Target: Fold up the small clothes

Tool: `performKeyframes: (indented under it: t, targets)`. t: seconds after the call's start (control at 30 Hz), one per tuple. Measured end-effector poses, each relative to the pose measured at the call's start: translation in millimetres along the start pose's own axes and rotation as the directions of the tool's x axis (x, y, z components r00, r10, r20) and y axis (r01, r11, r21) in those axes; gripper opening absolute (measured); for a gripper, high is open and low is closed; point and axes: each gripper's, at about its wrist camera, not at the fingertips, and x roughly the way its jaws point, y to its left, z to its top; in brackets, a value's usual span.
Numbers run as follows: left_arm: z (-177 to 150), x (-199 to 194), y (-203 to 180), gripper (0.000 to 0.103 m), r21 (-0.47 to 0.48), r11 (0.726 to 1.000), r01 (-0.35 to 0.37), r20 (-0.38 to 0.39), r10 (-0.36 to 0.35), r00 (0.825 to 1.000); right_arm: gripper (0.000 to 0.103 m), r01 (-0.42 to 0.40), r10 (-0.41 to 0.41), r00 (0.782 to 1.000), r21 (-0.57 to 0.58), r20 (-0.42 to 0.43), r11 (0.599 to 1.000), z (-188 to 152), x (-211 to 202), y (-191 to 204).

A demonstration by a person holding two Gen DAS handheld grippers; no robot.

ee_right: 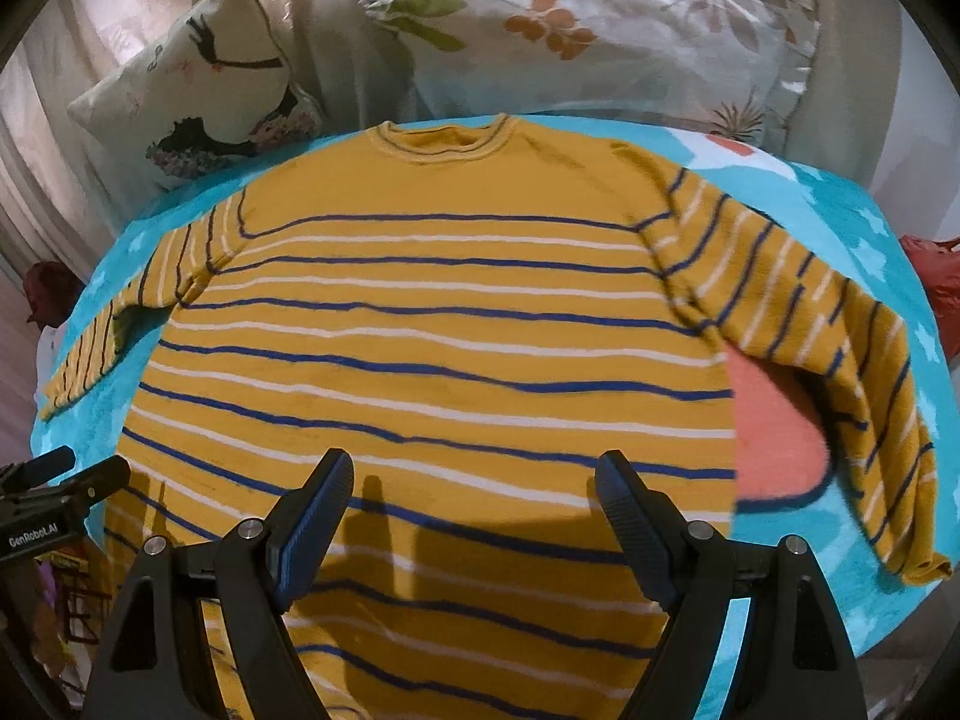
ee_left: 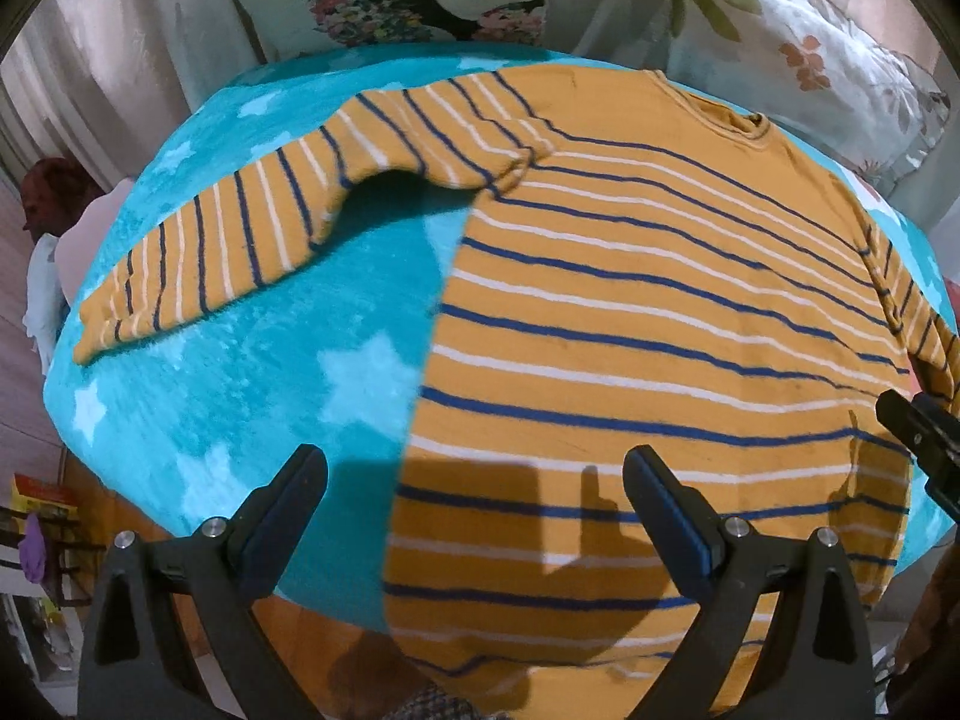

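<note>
So the biggest thing I've got in view is the bed, covered by a turquoise blanket (ee_left: 240, 372) with pale stars on it. There's a salmon-pink patch (ee_right: 774, 426) printed in the blanket toward the bed's right edge.

Spread flat across most of that blanket is the mustard-yellow sweater (ee_right: 432, 312) with thin blue and white stripes. Its collar (ee_right: 444, 141) points at the far edge of the bed, and the hem hangs over the near edge right under my grippers. One sleeve (ee_left: 240, 228) runs out toward the left edge, lying on the blanket with a bit of a hump near the armpit. The other sleeve (ee_right: 840, 372) angles down along the right edge and its cuff sits close to the near right corner.

Past the far edge there's a big floral pillow (ee_right: 600, 30) and next to it a smaller cushion (ee_right: 204, 90) with a dark bird-ish print, both leaning against pale curtains.

The left gripper (ee_left: 474, 486) hovers over the near edge, jaws spread wide, nothing in them; one finger is above the blanket and the other above the sweater's body. The right gripper (ee_right: 474, 486) is also wide open and empty, both fingers over the lower part of the sweater. I can't tell whether either is actually touching the fabric.

From the right wrist view, the left gripper shows up low at the left side with a little GenRobot.AI label (ee_right: 33, 534).
</note>
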Motion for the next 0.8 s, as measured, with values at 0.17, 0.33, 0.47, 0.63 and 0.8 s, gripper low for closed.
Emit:
performKeyframes:
  t: [0.17,0.33,0.47,0.63,0.8]
  targets:
    - [8,7,17,0.099,0.002,1.0,0.009,-0.011,-0.009,1.0,0.087,0.007,-0.007,1.0,-0.004,-0.015,1.0,4,8,19]
    - [12,11,27,0.099,0.004,1.0,0.027,-0.02,-0.027,0.999,0.087,0.025,-0.025,0.999,-0.004,-0.029,1.0,5,13,31]
    - [15,13,30,0.099,0.015,0.999,0.041,-0.021,-0.041,0.999,0.087,0.037,-0.037,0.999,0.002,-0.036,0.999,7,15,37]
    - [18,14,32,0.099,0.028,0.998,0.05,-0.018,-0.05,0.999,0.087,0.045,-0.045,0.998,0.006,-0.032,0.999,8,15,40]
    - [20,16,32,0.099,0.036,0.998,0.052,-0.018,-0.051,0.999,0.087,0.051,-0.05,0.998,0.018,-0.031,0.999,9,15,40]
